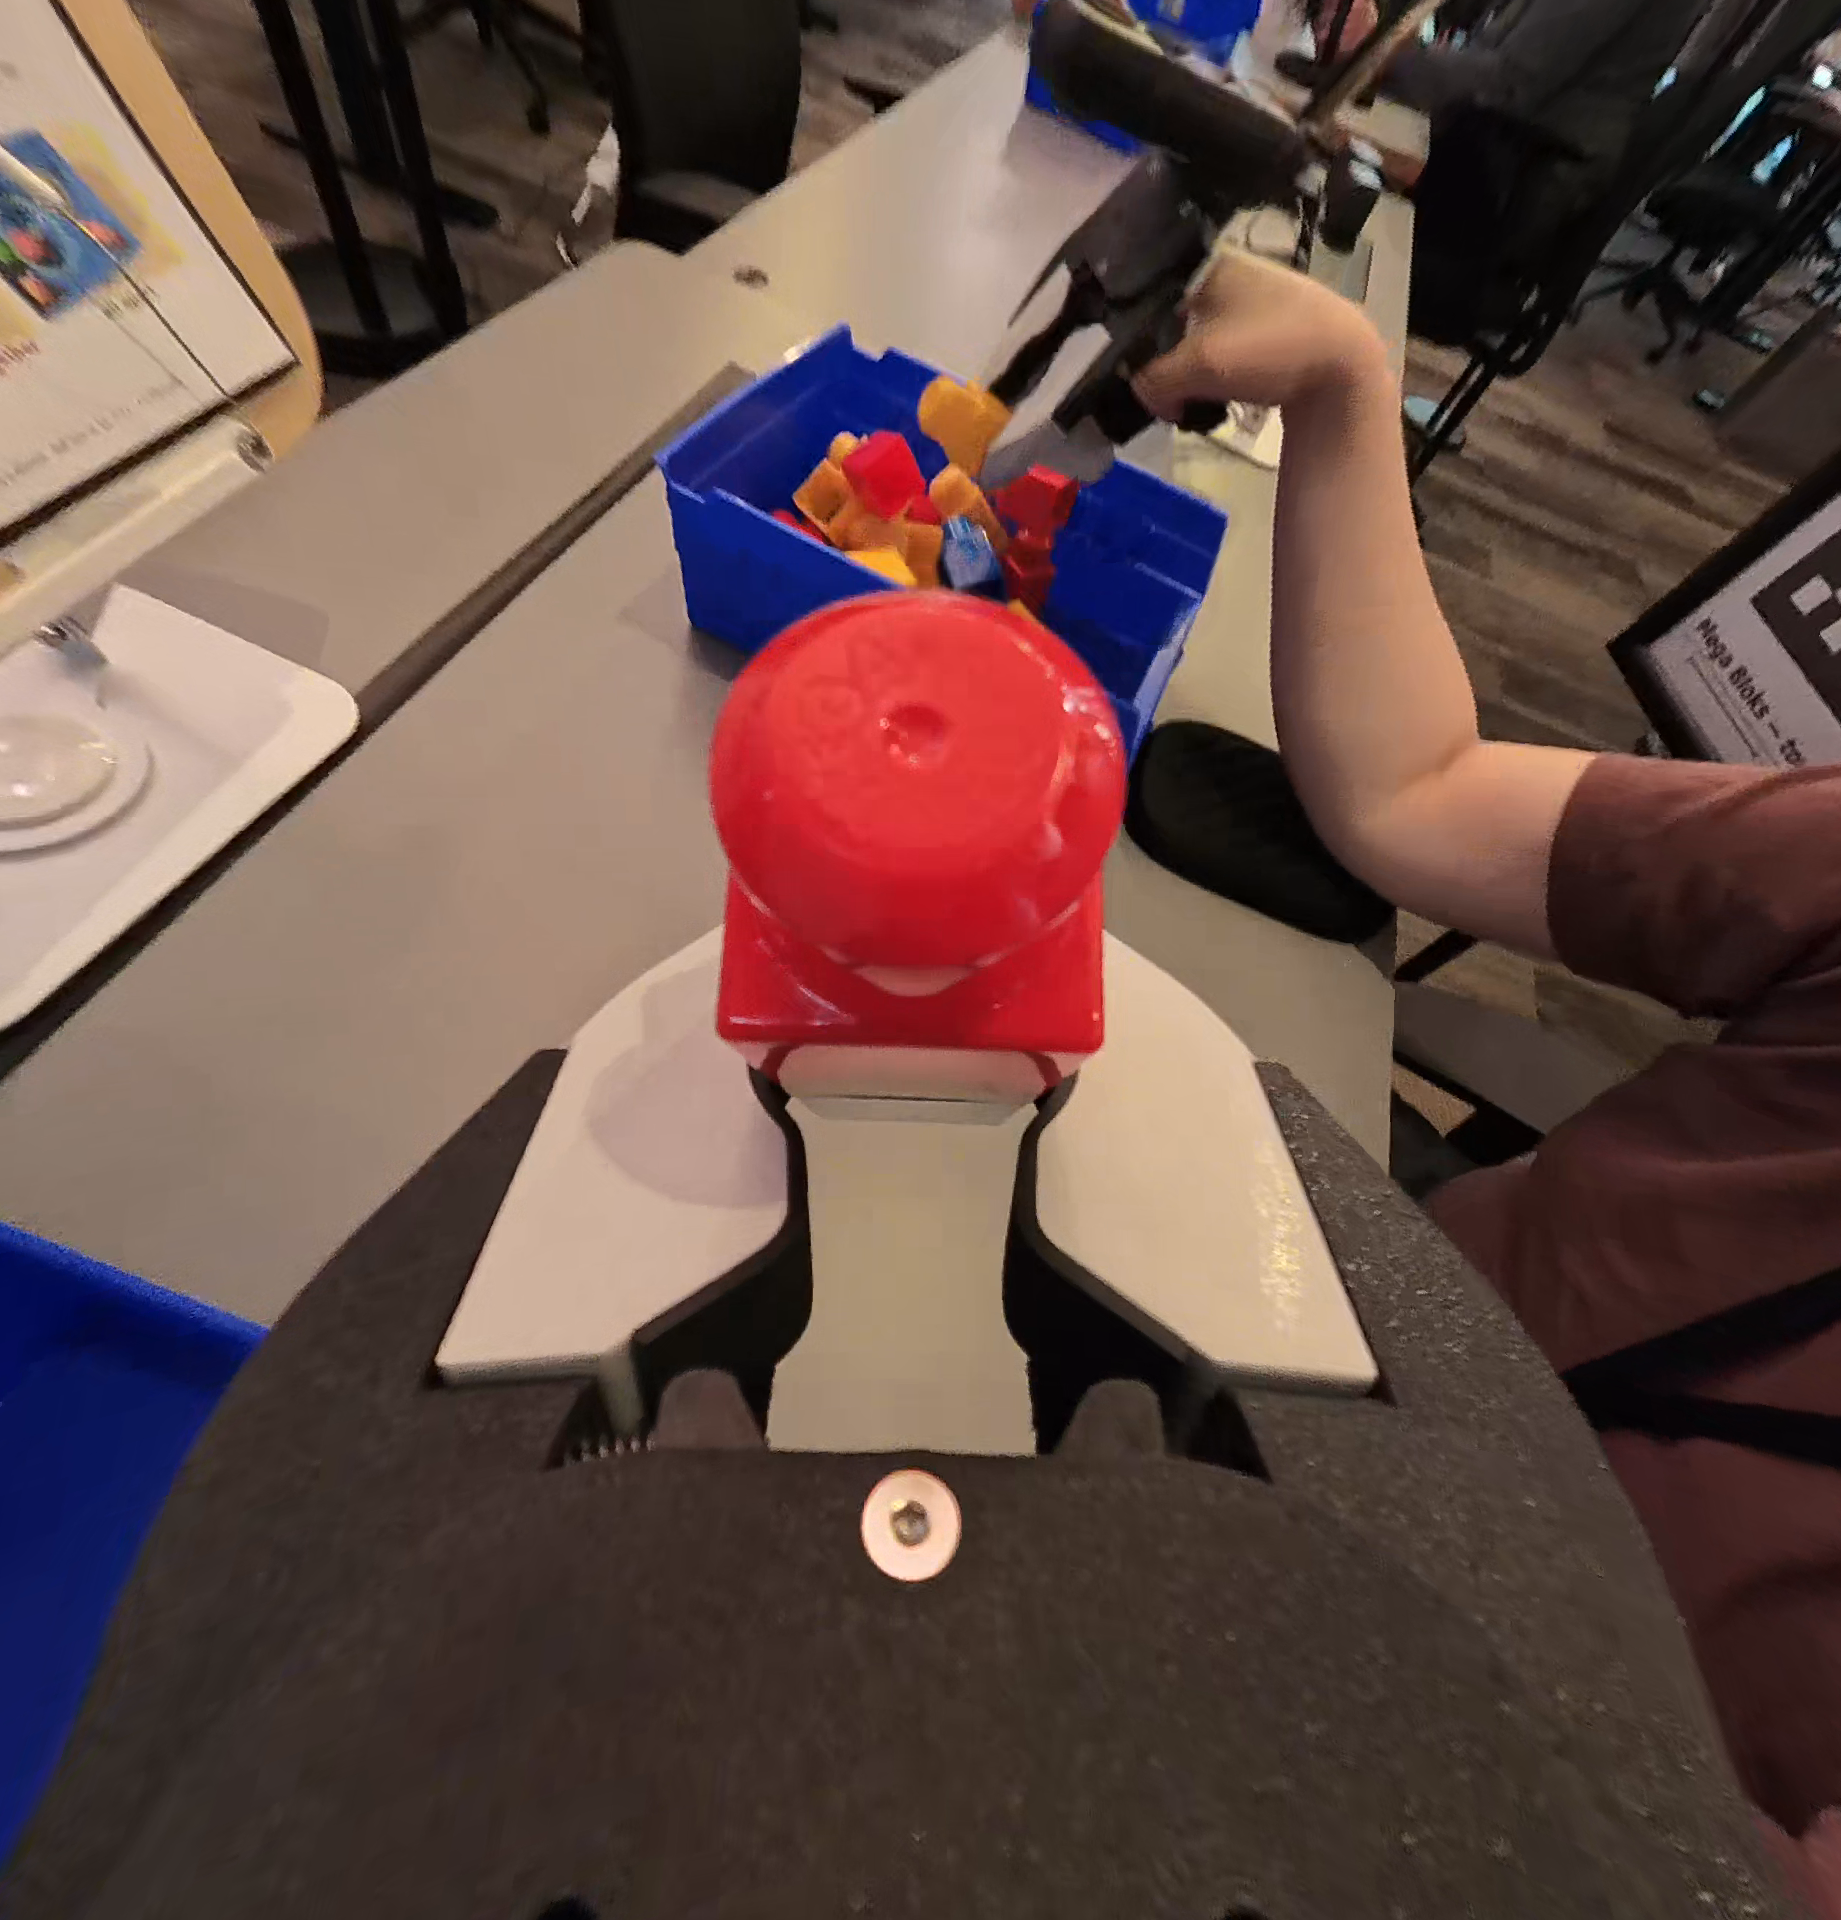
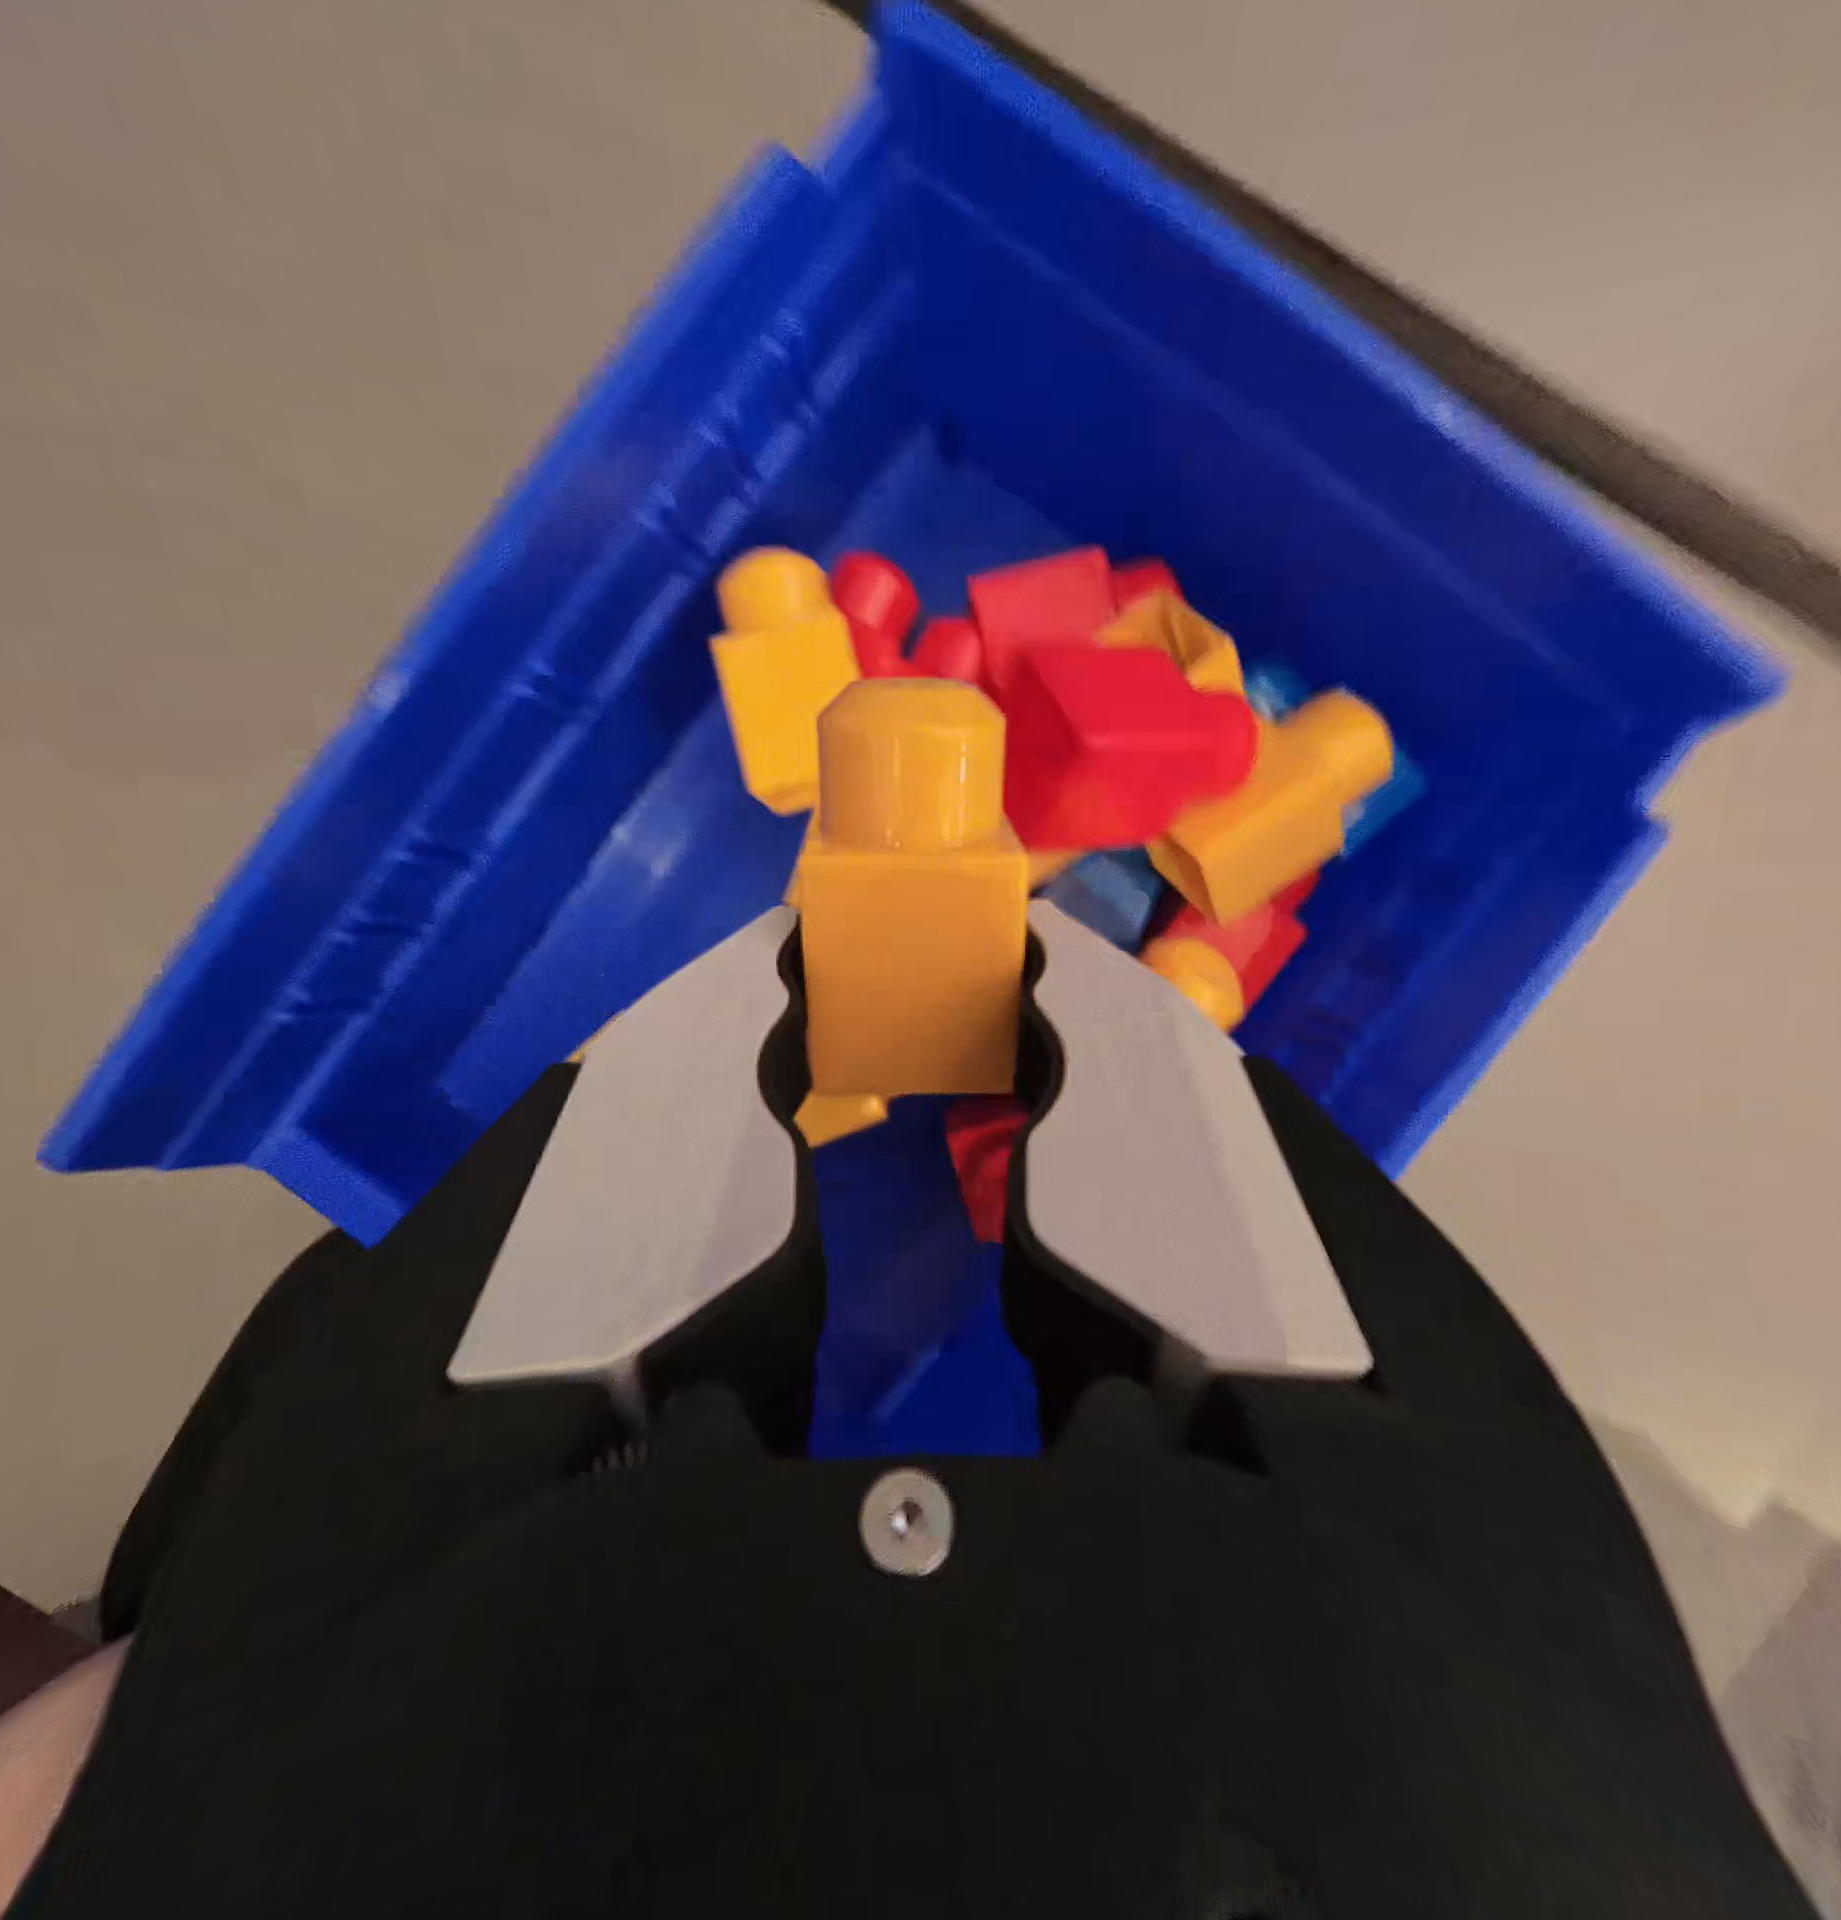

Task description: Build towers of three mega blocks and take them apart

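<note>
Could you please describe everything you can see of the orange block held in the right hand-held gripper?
The orange block is a single-stud piece of smooth, slightly glossy plastic: a square body with one round stud on top. It points away from the camera along the fingers, stud outward. The right hand-held gripper clamps its body, one grey finger on each side. It hangs above the open blue bin, clear of the red, orange and blue blocks piled there. Its underside is hidden.
</note>
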